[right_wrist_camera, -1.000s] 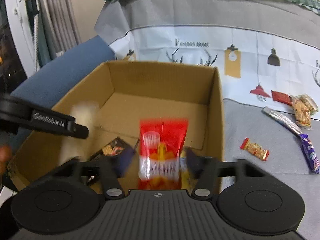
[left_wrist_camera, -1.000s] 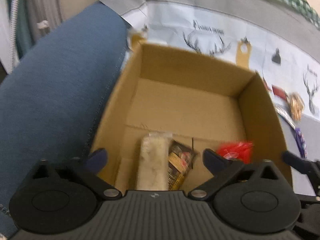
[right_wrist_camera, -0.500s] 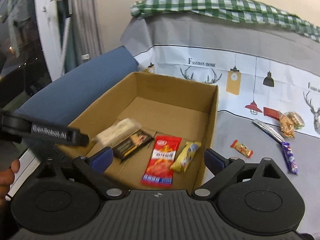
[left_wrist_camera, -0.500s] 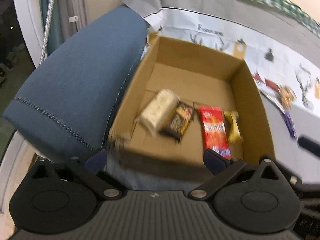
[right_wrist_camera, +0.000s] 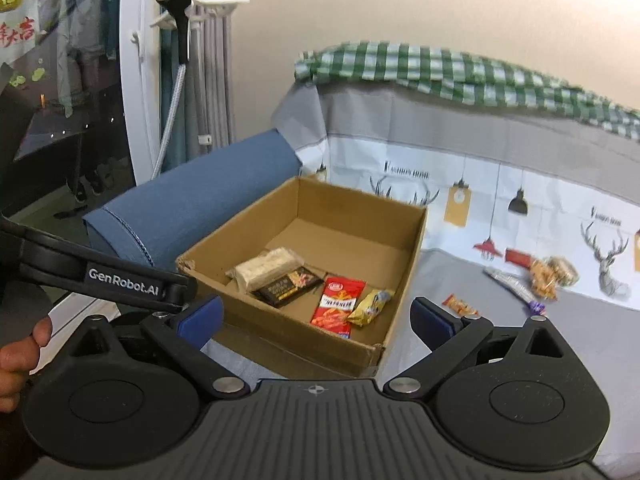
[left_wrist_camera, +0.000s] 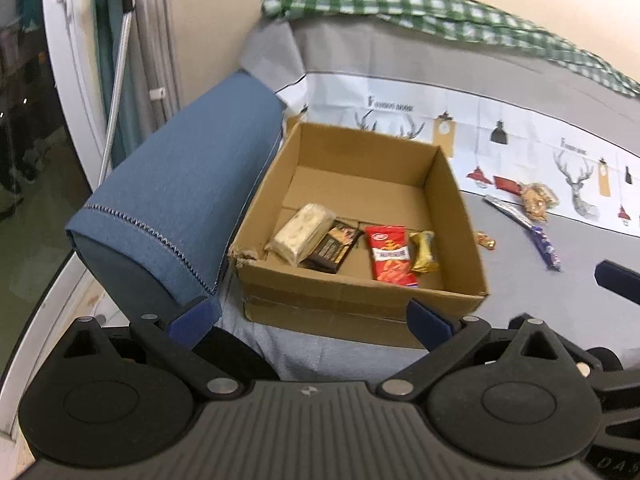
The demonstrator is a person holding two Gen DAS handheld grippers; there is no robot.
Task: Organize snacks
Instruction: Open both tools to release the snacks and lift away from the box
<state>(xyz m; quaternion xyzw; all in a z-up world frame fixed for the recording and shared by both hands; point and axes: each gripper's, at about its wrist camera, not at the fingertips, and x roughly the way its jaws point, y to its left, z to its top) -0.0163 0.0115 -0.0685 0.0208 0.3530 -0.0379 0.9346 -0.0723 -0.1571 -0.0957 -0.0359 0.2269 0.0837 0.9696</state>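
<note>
Snacks (left_wrist_camera: 538, 197) loose on the sofa look light, crinkly and slippery; pinch each mid-wrapper. Left tool (left_wrist_camera: 308, 316) and right tool (right_wrist_camera: 316, 316) gape, holding nothing, before the cardboard box (right_wrist_camera: 412, 256).

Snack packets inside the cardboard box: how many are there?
4, in a row near the front wall: pale bar, dark packet, red packet, yellow packet. None seems hidden.

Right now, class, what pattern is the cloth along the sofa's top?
Green-and-white check cloth, clearest in right wrist view.
</note>
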